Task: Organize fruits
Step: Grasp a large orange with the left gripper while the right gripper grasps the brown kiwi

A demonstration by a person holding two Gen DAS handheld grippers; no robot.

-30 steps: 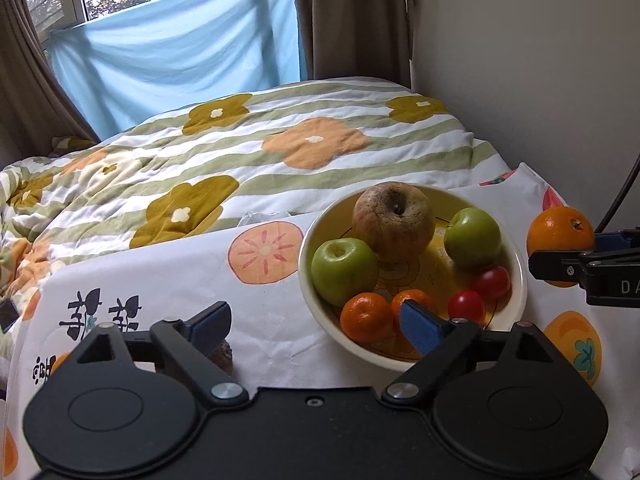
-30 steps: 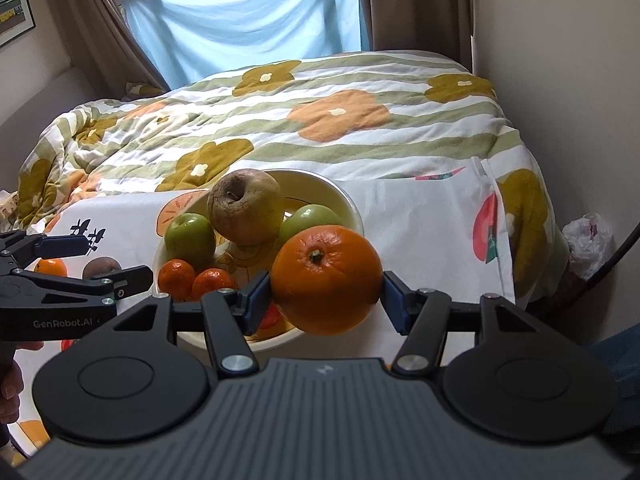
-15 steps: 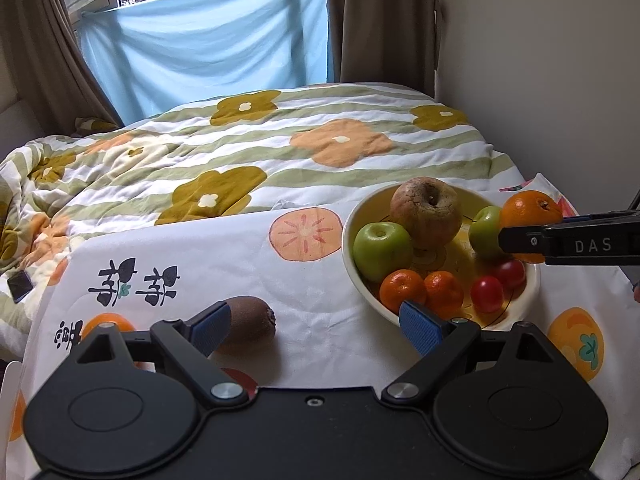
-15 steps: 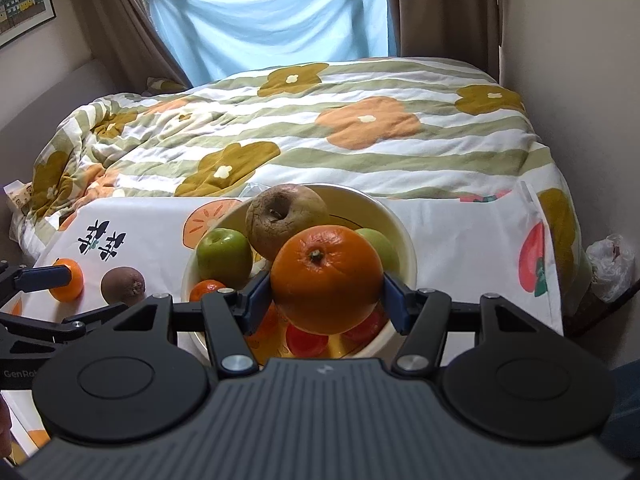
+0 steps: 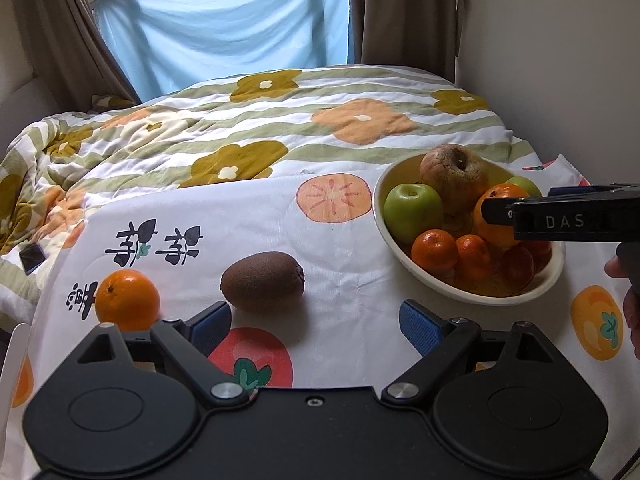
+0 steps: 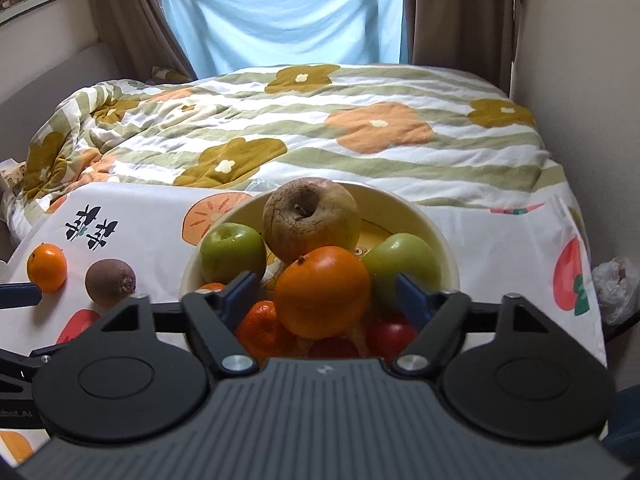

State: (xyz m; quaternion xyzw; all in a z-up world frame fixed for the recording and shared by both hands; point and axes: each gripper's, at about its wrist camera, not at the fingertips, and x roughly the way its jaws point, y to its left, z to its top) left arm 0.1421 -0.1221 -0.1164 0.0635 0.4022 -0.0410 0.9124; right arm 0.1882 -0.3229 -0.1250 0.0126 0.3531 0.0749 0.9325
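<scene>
Cream bowl on the printed cloth already holds most fruit, your big orange included: your right gripper has just been opening, pads clear of it. Left outside are the kiwi and small orange (both near your spread, empty left gripper).

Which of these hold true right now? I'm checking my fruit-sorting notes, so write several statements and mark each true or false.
1. The kiwi lies on the cloth, outside the bowl. True.
2. The right gripper clamps the big orange. False: its jaws have just opened, pads clear of it.
3. Two green apples sit in the bowl. True.
4. The left gripper holds the small orange. False: it is open and empty; that orange lies on the cloth.
</scene>
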